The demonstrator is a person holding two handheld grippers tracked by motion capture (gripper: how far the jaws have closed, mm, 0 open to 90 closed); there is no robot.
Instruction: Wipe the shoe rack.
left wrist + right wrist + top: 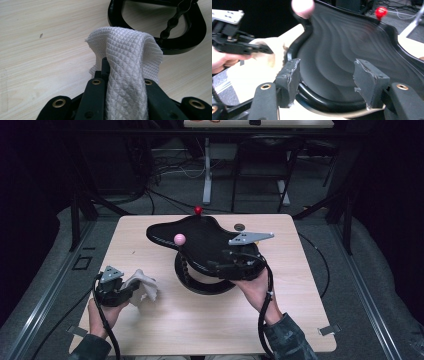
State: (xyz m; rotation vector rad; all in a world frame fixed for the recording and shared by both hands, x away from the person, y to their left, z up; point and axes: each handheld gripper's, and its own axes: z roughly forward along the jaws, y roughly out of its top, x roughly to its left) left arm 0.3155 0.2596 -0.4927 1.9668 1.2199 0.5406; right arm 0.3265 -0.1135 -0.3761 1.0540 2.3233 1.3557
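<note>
The left tool point(131, 287) sits near the front-left corner of the worktop point(200, 330), its jaws pressed together on a white quilted cloth point(142, 287). In the left gripper view the cloth point(127, 65) rises between the 2 black jaws and folds over above them, its free edge hanging toward the wood. Bare wood lies open to the left of this tool and in front of it, up to the worktop's near edge.

The right tool point(235, 262) is at the middle of the worktop, on the near right rim of a black, flat, wavy-edged tray point(200, 237) that is tilted up off the surface. In the right gripper view the 2 worn pads point(288, 81) stand spread, with the tray's rounded rim point(332, 101) passing between them; I cannot tell from the blurred picture whether the pads press on it. A pink ball point(179, 239) stands at the tray's left edge and a red ball point(198, 210) at its far edge, close to the worktop's far edge.

Under the tray lies a black ring frame point(200, 282), resting on the wood. In the left gripper view this ring frame point(175, 42) is just beyond the cloth and apart from it.

The widest open wood is the front strip between the 2 forearms and the right side beyond the tray. A small dark disc point(239, 227) lies behind the tray.
</note>
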